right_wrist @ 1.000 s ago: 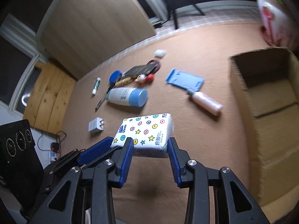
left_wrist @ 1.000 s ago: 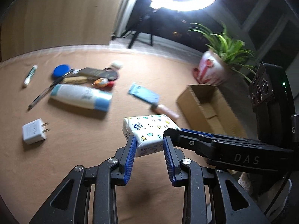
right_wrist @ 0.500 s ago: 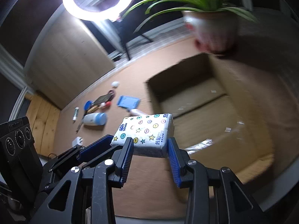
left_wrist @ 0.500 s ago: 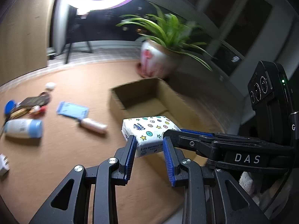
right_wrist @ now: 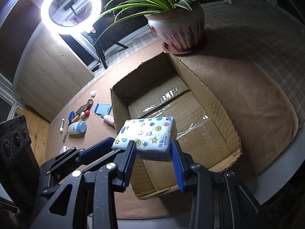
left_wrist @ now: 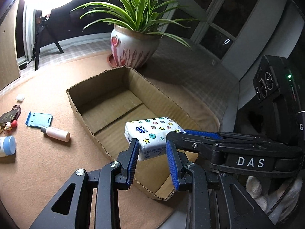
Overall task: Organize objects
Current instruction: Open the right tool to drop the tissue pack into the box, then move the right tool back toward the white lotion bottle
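Tan felt mat (left_wrist: 38, 171) under ring-light (right_wrist: 71, 7) glare, dark windows behind, potted spider plant (left_wrist: 133, 43) at the far edge. Open cardboard box (left_wrist: 76, 103) sits on the mat, nothing visible inside. Both tools clamp one tissue pack (left_wrist: 152, 133) in the air above the near end of the box: left gripper (left_wrist: 152, 158) holds one end, right gripper (right_wrist: 154, 159) holds an adjacent side, so the two sets of fingers meet the pack roughly at right angles. Pack sits only at the fingertips, most of its body beyond the blue pads (right_wrist: 176, 164), printed face up, slightly tilted toward the right gripper's side. Step in hand, judged: lower and release into the box. To do it well: bring both tools down together so the soft pack does not twist, keep it inside the torn near wall, level it close to the box floor, then open both at once; opening one first would likely let the pack swing. Left on the mat: blue phone stand (left_wrist: 39, 119), pink bottle (left_wrist: 56, 133), blue-capped bottle (right_wrist: 77, 127), small clutter beyond
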`<act>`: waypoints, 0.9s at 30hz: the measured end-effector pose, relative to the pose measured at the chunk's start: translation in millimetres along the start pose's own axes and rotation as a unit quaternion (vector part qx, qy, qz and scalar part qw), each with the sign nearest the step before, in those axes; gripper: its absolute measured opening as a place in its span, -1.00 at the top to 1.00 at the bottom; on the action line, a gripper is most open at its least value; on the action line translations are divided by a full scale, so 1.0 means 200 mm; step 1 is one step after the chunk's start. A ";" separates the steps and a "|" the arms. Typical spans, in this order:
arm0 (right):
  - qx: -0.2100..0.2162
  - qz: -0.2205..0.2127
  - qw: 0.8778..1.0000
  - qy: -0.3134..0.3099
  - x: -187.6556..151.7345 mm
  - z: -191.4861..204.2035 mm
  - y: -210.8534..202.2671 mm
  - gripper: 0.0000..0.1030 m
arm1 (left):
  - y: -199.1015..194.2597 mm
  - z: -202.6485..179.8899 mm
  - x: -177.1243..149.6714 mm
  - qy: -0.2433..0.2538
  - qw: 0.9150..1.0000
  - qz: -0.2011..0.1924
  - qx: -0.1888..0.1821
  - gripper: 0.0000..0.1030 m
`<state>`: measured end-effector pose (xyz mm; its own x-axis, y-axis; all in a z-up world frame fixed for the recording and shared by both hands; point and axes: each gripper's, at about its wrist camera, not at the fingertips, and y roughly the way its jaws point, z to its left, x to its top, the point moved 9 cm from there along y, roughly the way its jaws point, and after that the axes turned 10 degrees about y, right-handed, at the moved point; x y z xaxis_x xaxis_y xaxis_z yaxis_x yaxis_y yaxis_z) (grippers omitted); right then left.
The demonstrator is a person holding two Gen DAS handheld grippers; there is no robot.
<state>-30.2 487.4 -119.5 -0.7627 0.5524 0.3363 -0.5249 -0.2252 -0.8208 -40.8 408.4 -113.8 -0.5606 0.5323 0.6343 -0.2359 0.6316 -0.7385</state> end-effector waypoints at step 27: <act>-0.001 0.008 0.996 -0.094 0.01 0.48 0.17 -0.25 | -0.46 0.61 -0.31 -0.116 0.988 -0.006 0.106 -0.45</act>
<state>-85.2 404.6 -101.9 -0.8285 0.3890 0.4027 -0.5109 -0.2311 -0.8280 -80.1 248.1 -112.8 -0.7178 0.3657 0.5925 -0.3913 0.4920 -0.7777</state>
